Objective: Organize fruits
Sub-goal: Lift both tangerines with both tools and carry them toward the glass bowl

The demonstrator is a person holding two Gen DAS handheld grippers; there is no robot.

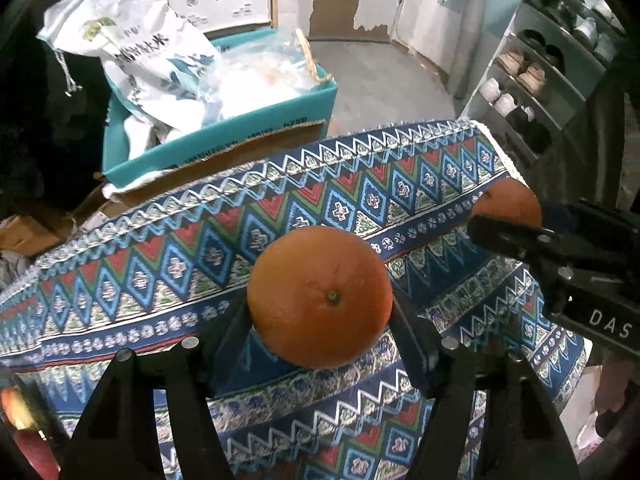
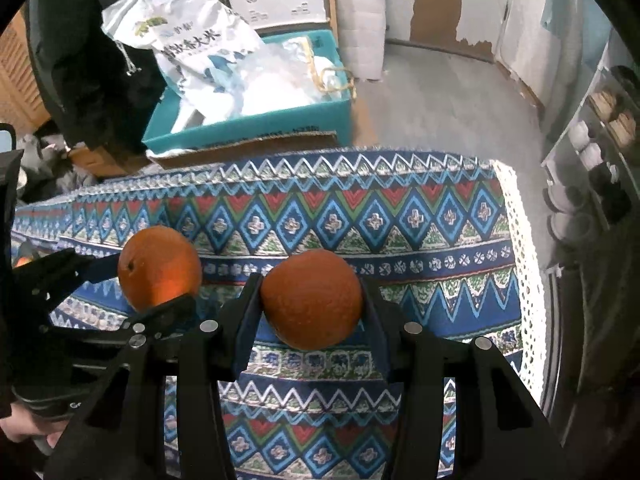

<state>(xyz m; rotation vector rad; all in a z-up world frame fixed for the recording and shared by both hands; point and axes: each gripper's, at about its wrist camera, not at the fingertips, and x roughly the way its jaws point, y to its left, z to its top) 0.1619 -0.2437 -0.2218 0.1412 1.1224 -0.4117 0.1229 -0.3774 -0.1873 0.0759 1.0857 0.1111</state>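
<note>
- Left gripper clamps an orange above the patterned tablecloth
- Right gripper grips a second orange, its underside hidden
- Far behind, a teal box, contents partly obscured

Two orange oranges over blue, red, green zigzag-and-diamond tablecloth

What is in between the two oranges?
Only patterned tablecloth and one black finger of the right gripper; the right wrist view shows this between the left orange and right orange.
</note>
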